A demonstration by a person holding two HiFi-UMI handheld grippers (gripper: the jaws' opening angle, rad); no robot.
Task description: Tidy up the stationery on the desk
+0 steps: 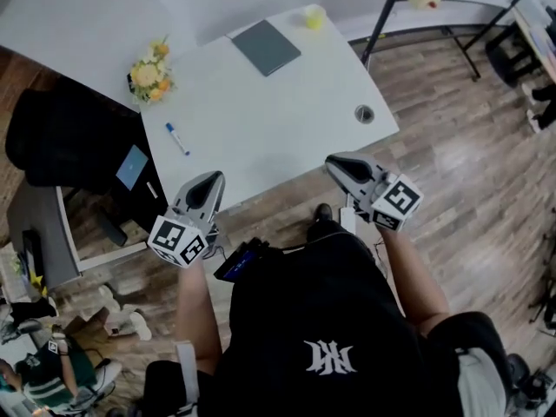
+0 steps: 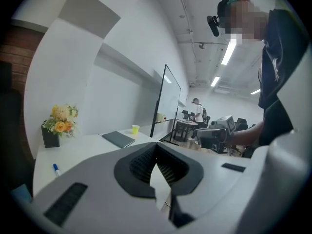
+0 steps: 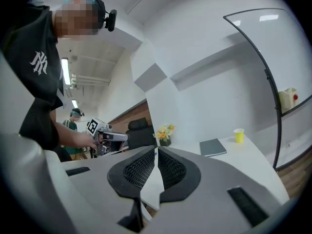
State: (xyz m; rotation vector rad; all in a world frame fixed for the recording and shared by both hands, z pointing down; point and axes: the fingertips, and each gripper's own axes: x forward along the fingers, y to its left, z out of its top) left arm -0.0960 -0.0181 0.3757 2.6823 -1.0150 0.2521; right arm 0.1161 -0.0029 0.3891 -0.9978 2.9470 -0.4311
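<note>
Blue-capped white marker pen (image 1: 176, 138): lies flat on the left part of the white desk (image 1: 278, 137), near the yellow-and-orange flower bunch in a dark pot (image 1: 149, 74) and right of it. Judged light, stiff, smooth plastic. The round barrel will likely roll or skid if nudged from the side. Best hold: across mid-barrel, pads square to its long axis.

Left gripper (image 1: 211, 179): jaws pressed together, nothing between them. Tips sit at the near desk edge. The pen lies further in and a little left, apart from the jaws, which must open before any pick.

Flat grey notebook (image 1: 266, 46): far side of the desk, about centre, well apart from the 2 grippers. Judged stiff-covered and fairly light. It lies flush, so a pad will not slip under easily; take it by an edge.

Right gripper (image 1: 334, 162): jaws closed too, empty, at the near right edge. Small round metal-rimmed thing (image 1: 365, 113) sits near it on the desk; cannot tell what it is.
</note>
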